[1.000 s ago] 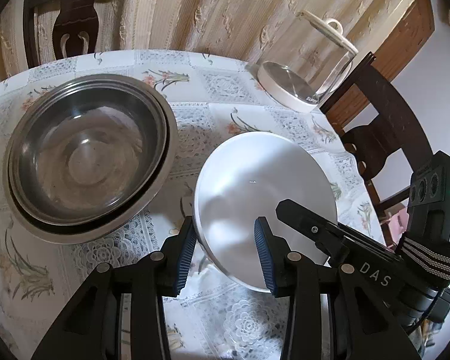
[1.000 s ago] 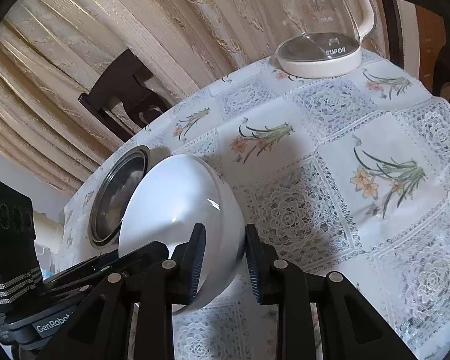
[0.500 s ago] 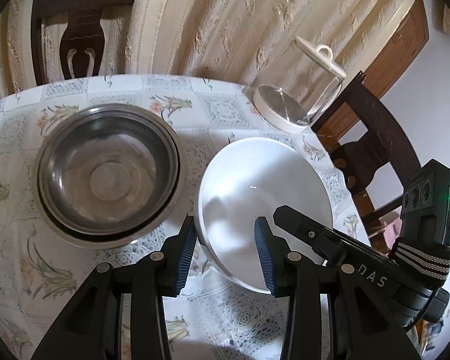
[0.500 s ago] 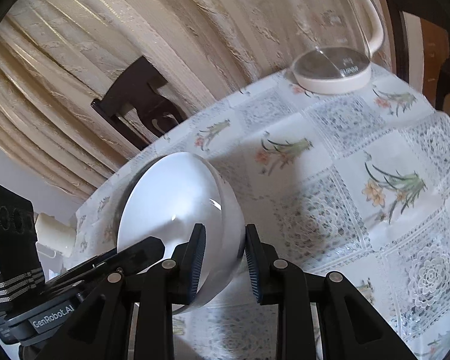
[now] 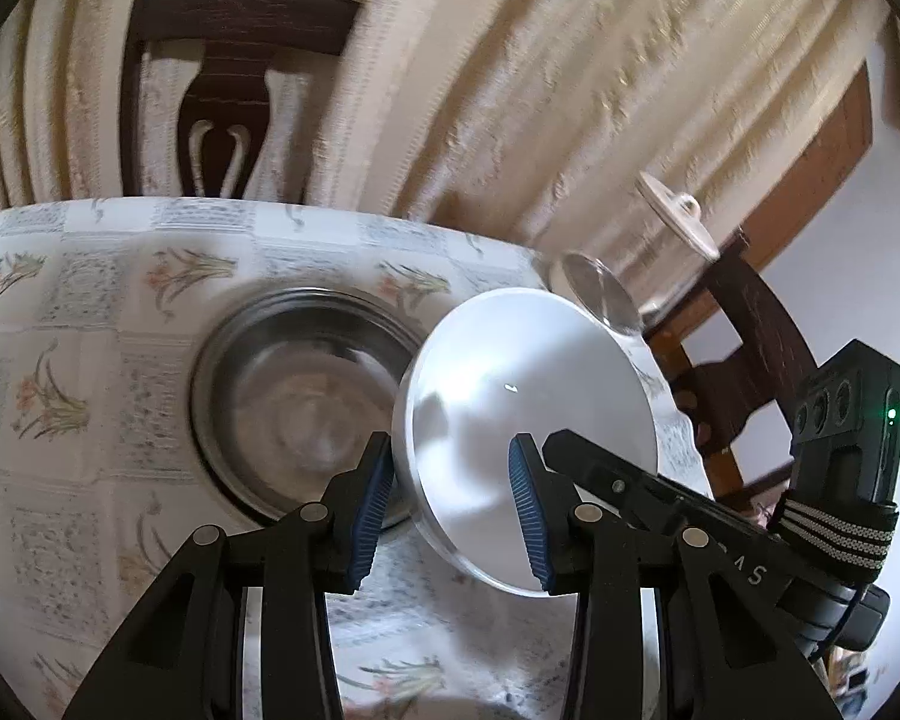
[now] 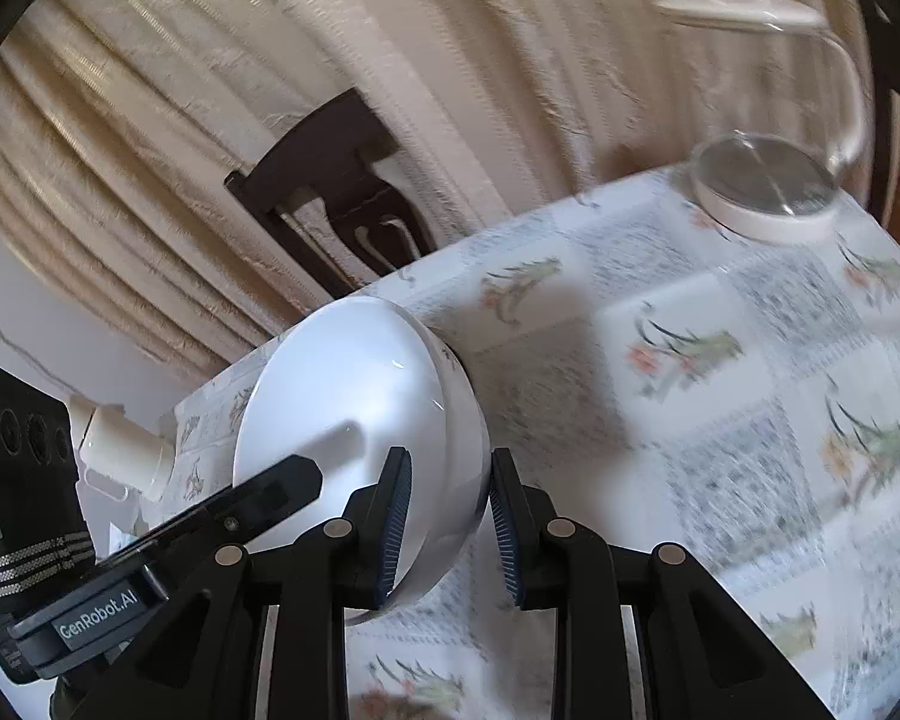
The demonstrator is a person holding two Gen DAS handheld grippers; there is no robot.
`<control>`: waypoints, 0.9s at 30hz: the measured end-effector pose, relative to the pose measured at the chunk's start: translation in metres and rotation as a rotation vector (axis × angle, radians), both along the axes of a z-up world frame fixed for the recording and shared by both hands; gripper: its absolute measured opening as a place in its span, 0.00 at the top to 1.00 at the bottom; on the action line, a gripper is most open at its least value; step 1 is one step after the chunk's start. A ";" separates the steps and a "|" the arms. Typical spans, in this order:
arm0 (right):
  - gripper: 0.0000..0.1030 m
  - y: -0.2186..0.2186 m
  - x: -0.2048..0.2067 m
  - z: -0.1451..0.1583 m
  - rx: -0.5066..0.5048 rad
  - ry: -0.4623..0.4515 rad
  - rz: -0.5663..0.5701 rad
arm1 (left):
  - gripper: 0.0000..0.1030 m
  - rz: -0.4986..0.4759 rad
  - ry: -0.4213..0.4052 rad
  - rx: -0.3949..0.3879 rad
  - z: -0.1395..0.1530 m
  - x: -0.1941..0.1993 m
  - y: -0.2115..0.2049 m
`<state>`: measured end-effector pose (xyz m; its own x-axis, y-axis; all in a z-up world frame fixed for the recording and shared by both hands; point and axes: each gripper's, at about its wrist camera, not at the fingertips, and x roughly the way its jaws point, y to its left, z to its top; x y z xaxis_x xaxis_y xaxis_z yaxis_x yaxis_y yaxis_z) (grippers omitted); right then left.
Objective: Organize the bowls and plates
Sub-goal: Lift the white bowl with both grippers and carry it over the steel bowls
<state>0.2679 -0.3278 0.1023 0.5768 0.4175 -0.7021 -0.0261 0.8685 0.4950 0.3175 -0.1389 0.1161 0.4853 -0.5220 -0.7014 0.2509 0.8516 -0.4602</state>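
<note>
A white bowl (image 5: 528, 420) is held in the air above the table, tilted. My left gripper (image 5: 450, 501) is shut on its near rim, and my right gripper (image 6: 447, 519) is shut on the opposite rim; the bowl also shows in the right wrist view (image 6: 360, 414). Two nested steel bowls (image 5: 294, 396) sit on the flowered tablecloth (image 5: 78, 360), just left of the white bowl and below it. The other gripper's body shows at the edge of each view.
A glass kettle with a white lid (image 6: 768, 180) stands at the far right of the table, also in the left wrist view (image 5: 630, 276). Dark wooden chairs (image 5: 234, 90) stand around the table. Beige curtains hang behind.
Both grippers have lifted the white bowl higher off the table and carried it toward the steel bowls. The table and kettle look farther away now.
</note>
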 end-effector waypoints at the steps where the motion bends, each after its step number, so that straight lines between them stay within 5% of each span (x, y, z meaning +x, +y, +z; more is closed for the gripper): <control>1: 0.72 0.005 0.005 0.001 -0.007 -0.002 0.012 | 0.62 0.014 0.004 -0.006 -0.002 0.003 0.007; 13: 0.72 0.053 0.046 -0.028 -0.052 0.059 0.105 | 0.62 0.094 0.045 -0.003 -0.036 0.029 0.050; 27: 0.72 0.065 0.057 -0.046 -0.092 0.089 0.118 | 0.62 0.092 0.064 0.020 -0.057 0.043 0.052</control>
<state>0.3247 -0.2624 0.0564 0.4612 0.4099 -0.7869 -0.0897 0.9039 0.4183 0.3604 -0.0867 0.0587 0.4847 -0.4629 -0.7421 0.1421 0.8789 -0.4554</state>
